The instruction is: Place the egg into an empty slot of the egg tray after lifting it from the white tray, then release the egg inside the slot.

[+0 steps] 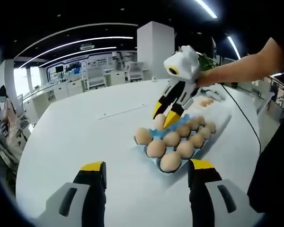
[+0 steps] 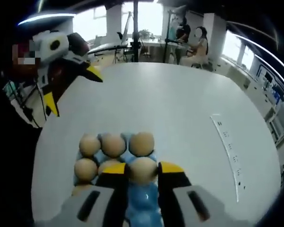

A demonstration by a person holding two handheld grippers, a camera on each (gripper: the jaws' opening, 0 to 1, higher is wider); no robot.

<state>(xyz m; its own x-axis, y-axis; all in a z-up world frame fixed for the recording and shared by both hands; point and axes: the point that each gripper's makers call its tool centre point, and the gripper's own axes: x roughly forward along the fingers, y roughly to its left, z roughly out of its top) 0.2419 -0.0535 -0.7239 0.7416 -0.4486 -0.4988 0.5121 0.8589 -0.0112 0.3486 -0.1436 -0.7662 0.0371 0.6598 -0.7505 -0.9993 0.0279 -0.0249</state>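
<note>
The egg (image 2: 143, 169) sits between the yellow tips of the right gripper (image 2: 142, 171) — the jaws are closed around it, right over the blue egg tray (image 2: 144, 203). Other eggs fill the slots beside it. In the left gripper view, the right gripper (image 1: 166, 115) reaches down to the far end of the egg tray (image 1: 154, 133), and the white tray (image 1: 217, 97) lies just behind with an egg on it. The left gripper (image 1: 146, 168) hangs over the white table (image 1: 75, 127) — its jaws wide apart, holding nothing.

Each gripper (image 1: 166, 116) (image 2: 142, 169) has a white body and black, yellow-tipped jaws.
</note>
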